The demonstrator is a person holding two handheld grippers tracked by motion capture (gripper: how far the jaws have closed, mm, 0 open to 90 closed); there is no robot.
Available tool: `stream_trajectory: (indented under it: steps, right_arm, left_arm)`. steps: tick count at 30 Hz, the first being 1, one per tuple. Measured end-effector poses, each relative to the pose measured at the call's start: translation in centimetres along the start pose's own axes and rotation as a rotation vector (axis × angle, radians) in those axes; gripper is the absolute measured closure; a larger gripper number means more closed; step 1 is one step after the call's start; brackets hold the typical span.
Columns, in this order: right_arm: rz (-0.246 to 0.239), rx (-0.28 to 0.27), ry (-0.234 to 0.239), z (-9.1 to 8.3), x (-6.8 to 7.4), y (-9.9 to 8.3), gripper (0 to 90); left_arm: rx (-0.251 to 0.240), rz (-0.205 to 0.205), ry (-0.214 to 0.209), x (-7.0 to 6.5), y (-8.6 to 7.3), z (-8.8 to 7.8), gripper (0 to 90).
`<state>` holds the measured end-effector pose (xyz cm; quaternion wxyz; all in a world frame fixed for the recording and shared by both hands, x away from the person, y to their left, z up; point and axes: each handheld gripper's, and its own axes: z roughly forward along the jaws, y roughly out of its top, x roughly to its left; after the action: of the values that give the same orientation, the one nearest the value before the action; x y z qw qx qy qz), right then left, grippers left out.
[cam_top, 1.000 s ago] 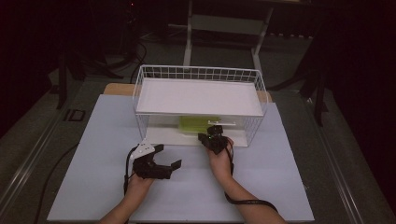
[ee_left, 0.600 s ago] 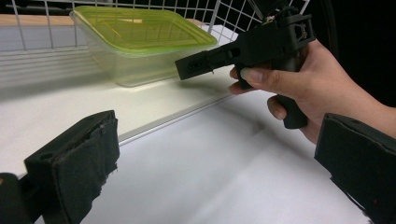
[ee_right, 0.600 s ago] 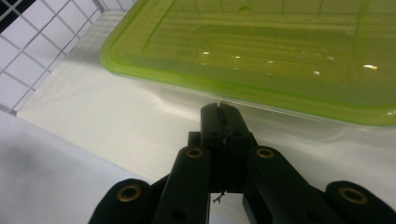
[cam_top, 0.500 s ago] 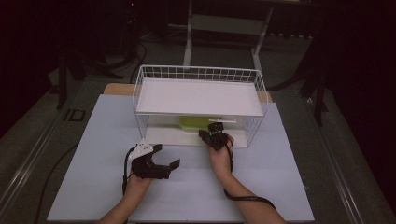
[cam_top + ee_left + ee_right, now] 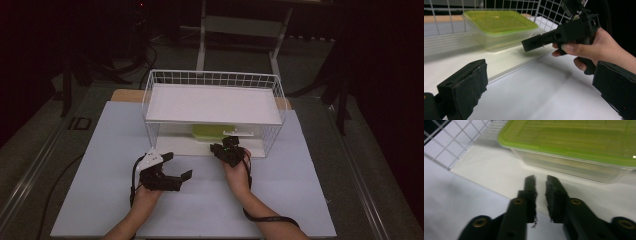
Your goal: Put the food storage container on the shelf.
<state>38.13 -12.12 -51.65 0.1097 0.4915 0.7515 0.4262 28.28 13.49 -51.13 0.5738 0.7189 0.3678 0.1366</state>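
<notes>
Right gripper [image 5: 541, 182] nearly clenched, holding nothing, at the wire rack's [image 5: 277, 92] open front. Green-lidded container [image 5: 584, 147] sits on the lower shelf at its 12 o'clock, under the white top shelf [image 5: 212, 102]. Left gripper [image 5: 172, 167] released, on the white mat [image 5: 100, 165].

The high view is dim with black surroundings; only the white table [image 5: 300, 200] is lit from above. The gripper views are brighter but soft, with blurred near jaws and mesh.
</notes>
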Motion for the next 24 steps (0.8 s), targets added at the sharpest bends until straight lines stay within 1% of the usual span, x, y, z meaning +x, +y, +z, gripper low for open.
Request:
stream_trajectory:
  steps: [2, 3, 4, 5, 6, 7, 8, 9, 10, 11, 12, 13, 14, 15, 16, 17, 18, 19, 20, 23, 24]
  right_arm:
    - [-0.045, -0.023, 0.007, -1.3, 0.0, -0.2, 63.8]
    - [-0.045, -0.023, 0.007, -1.3, 0.0, -0.2, 63.8]
    - [-0.047, -0.025, 0.01, -1.6, 0.0, -0.2, 59.6]
    - [-0.051, -0.033, 0.017, -2.0, 0.0, -0.3, 52.1]
    - [-0.056, -0.043, 0.033, -2.6, -0.1, -0.4, 39.1]
    - [-0.062, -0.053, 0.043, -3.0, -0.1, -0.5, 33.5]
    - [-0.077, -0.058, 0.052, -3.3, -0.1, -0.6, 28.5]
    - [-0.104, -0.066, 0.065, -3.6, -0.1, -0.8, 22.4]
    - [-0.104, -0.066, 0.065, -3.6, -0.1, -0.8, 22.4]
    - [-0.13, -0.066, 0.095, -4.1, -0.1, -1.0, 18.7]
    - [-0.131, -0.066, 0.107, -4.4, -0.1, -1.2, 18.7]
    - [-0.133, -0.059, 0.13, -4.6, -0.2, -1.3, 18.4]
    - [-0.133, -0.059, 0.13, -4.6, -0.2, -1.3, 18.4]
    - [-0.133, -0.06, 0.144, -4.9, -0.2, -1.5, 18.2]
    - [-0.146, -0.071, 0.157, -5.4, -0.2, -1.7, 18.2]
    - [-0.147, -0.069, 0.17, -5.6, -0.2, -1.7, 18.2]
    - [-0.153, -0.066, 0.177, -5.8, -0.1, -1.8, 18.2]
    - [-0.166, -0.068, 0.174, -6.0, -0.1, -1.8, 18.2]
    - [-0.178, -0.074, 0.168, -6.2, 0.0, -1.8, 18.2]
    - [-0.182, -0.078, 0.169, -6.6, -0.1, -1.7, 18.3]
    - [-0.183, -0.083, 0.168, -6.8, -0.1, -1.7, 18.3]
  left_arm:
    - [-0.007, 0.007, -0.007, 0.0, 0.1, 0.0, 0.7]
    - [-0.007, 0.007, -0.007, 0.0, 0.1, 0.0, 0.7]
    - [-0.007, 0.012, -0.018, -0.1, 0.1, 0.0, 0.7]
    - [-0.002, 0.014, -0.018, -0.1, 0.1, 0.1, 0.7]
    - [-0.009, 0.006, -0.053, -0.1, 0.3, 0.2, 0.7]
    - [-0.009, 0.006, -0.053, -0.1, 0.3, 0.2, 0.7]
    - [-0.018, -0.013, -0.08, -0.1, 0.4, 0.2, 0.6]
    - [-0.03, -0.021, -0.095, -0.1, 0.5, 0.3, 0.6]
    - [-0.029, -0.014, -0.095, -0.1, 0.6, 0.3, 0.6]
    - [-0.022, 0.0, -0.089, -0.2, 0.8, 0.4, 0.6]
    - [-0.021, 0.015, -0.087, -0.3, 0.9, 0.5, 0.7]
    - [-0.014, 0.029, -0.088, -0.4, 1.1, 0.5, 0.6]
    - [-0.014, 0.041, -0.091, -0.5, 1.3, 0.5, 0.6]
    - [-0.022, 0.047, -0.106, -0.7, 1.4, 0.5, 0.7]
    - [-0.018, 0.054, -0.114, -0.8, 1.6, 0.5, 0.6]
    - [-0.01, 0.066, -0.111, -0.9, 1.8, 0.5, 0.6]
    - [-0.003, 0.08, -0.121, -1.3, 2.0, 0.6, 0.7]
    - [-0.003, 0.08, -0.121, -1.3, 2.0, 0.6, 0.6]
    - [0.004, 0.096, -0.133, -1.7, 2.2, 0.6, 0.6]
    - [0.01, 0.102, -0.142, -2.0, 2.3, 0.6, 0.6]
    - [0.011, 0.098, -0.153, -2.1, 2.4, 0.5, 0.6]
